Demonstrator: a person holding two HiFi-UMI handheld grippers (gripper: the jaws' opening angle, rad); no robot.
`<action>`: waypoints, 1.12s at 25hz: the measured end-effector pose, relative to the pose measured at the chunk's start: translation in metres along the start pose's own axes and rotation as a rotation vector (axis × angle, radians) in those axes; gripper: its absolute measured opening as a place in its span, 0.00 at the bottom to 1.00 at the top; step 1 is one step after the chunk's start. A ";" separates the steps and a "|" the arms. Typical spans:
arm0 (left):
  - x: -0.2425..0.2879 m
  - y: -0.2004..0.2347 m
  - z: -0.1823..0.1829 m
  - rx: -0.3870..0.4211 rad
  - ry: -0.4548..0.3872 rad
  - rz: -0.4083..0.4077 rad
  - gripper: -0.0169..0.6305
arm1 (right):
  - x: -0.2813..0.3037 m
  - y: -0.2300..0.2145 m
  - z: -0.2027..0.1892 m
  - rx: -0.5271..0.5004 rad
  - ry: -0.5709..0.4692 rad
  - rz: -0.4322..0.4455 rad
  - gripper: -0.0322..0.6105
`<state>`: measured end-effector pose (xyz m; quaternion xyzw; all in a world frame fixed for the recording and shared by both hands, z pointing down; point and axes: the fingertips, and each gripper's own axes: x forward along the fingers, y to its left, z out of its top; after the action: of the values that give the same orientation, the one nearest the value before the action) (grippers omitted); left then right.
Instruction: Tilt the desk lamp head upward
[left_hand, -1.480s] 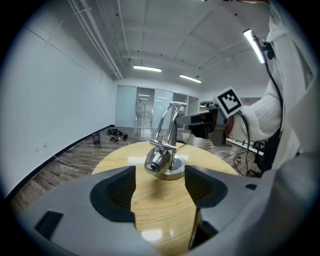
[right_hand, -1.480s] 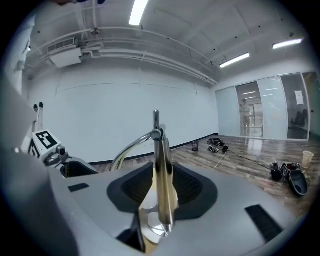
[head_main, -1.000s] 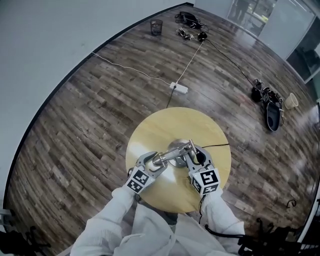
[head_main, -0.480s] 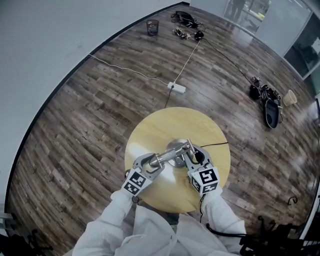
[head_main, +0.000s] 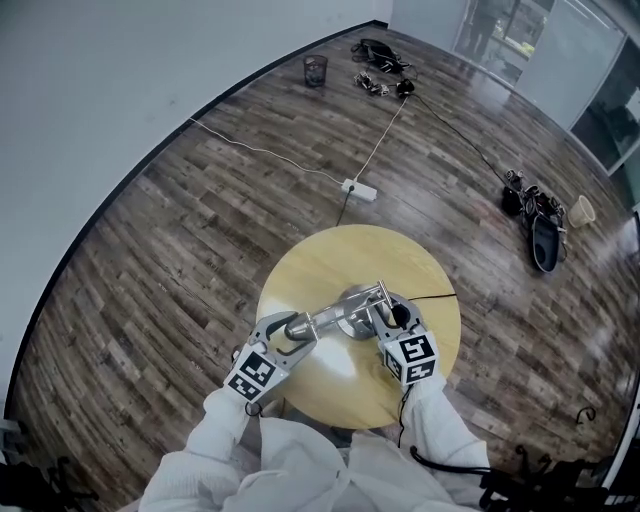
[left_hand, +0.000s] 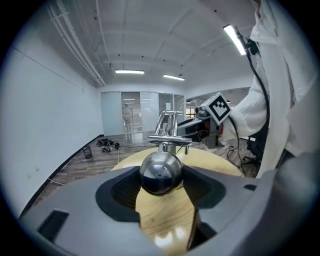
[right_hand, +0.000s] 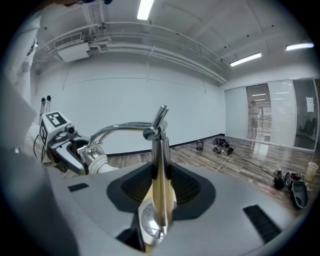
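A chrome desk lamp stands on a round wooden table (head_main: 330, 258). Its curved arm (head_main: 335, 314) runs left from the upright post (head_main: 381, 293) to the rounded lamp head (head_main: 299, 323). My left gripper (head_main: 288, 326) is shut on that head. In the left gripper view the shiny dome (left_hand: 160, 172) sits tight between both pads of the left gripper (left_hand: 161, 181). My right gripper (head_main: 386, 309) is shut on the post, which stands upright (right_hand: 160, 175) between the pads of the right gripper (right_hand: 161, 189) above the round base. The lamp head (right_hand: 95, 159) also shows at the left of the right gripper view.
A black cord (head_main: 436, 293) leaves the lamp over the table's right edge. On the wooden floor beyond lie a white power strip (head_main: 360, 188) with its cable, a dark bin (head_main: 315, 68) by the wall, and shoes (head_main: 545, 238) at the right.
My left gripper has shifted left and a little toward me, carrying the lamp head with it. The right gripper has stayed on the post.
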<state>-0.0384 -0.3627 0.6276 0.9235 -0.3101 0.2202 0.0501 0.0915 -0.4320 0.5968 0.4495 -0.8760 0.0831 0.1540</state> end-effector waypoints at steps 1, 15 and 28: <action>-0.007 0.000 0.006 0.009 -0.003 0.005 0.44 | 0.000 0.000 0.000 -0.001 0.002 -0.001 0.23; -0.076 -0.006 0.113 0.114 -0.161 0.017 0.43 | -0.006 0.003 -0.001 -0.013 0.010 -0.014 0.23; -0.076 -0.019 0.244 0.170 -0.253 -0.091 0.42 | -0.005 0.007 0.001 -0.018 0.014 -0.019 0.23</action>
<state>0.0110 -0.3615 0.3757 0.9578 -0.2521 0.1251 -0.0578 0.0889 -0.4244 0.5941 0.4557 -0.8713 0.0773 0.1650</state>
